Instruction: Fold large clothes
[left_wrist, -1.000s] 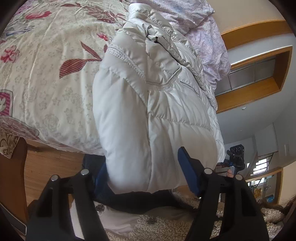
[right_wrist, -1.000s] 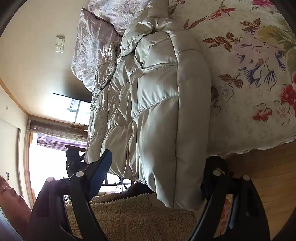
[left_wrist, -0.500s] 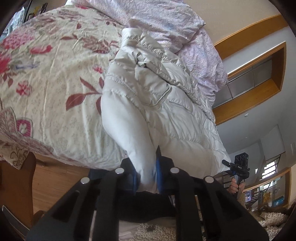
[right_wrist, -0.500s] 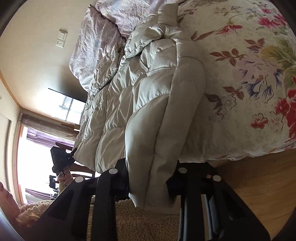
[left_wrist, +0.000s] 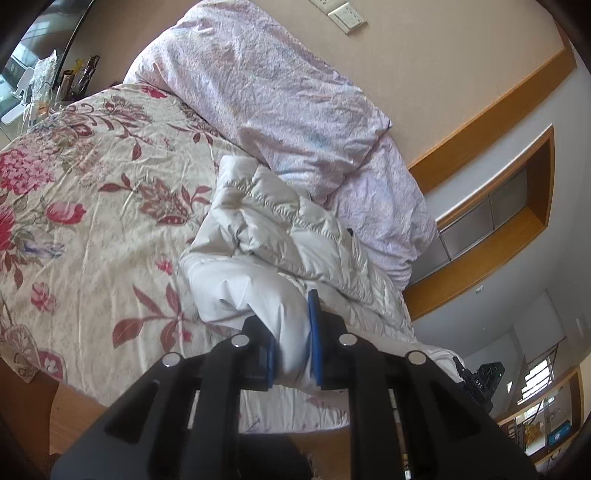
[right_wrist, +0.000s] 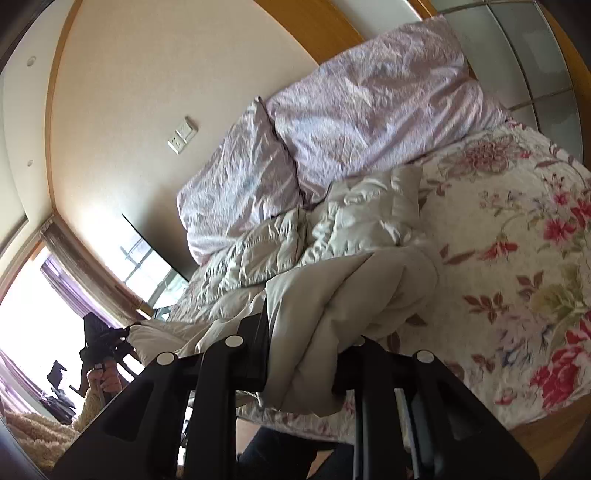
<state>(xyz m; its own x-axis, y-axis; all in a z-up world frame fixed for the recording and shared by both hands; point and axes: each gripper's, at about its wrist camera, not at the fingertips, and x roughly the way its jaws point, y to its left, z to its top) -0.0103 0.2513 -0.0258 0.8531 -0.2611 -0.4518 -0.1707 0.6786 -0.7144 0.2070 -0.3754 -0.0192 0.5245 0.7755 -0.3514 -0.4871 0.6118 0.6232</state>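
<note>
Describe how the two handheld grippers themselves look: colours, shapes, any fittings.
The left gripper has matte black, angular finger arms with cut-out slots, round silver pivot pins and flat blue pads. The right gripper has the same black slotted frame and silver pins; its pads are hidden. No cables or markings show.

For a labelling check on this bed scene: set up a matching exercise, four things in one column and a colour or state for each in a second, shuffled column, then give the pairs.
Things:
1. puffer jacket
2. bedspread
3. pillow
4. left gripper

Colours or states:
A. pale lilac, crumpled, lying at the wall end of the bed
B. cream with red and pink flowers
C. shut on a corner of the hem
D. off-white, quilted, near hem lifted off the bed

Pairs: 1-D, 2-B, 3-A, 4-C
</note>
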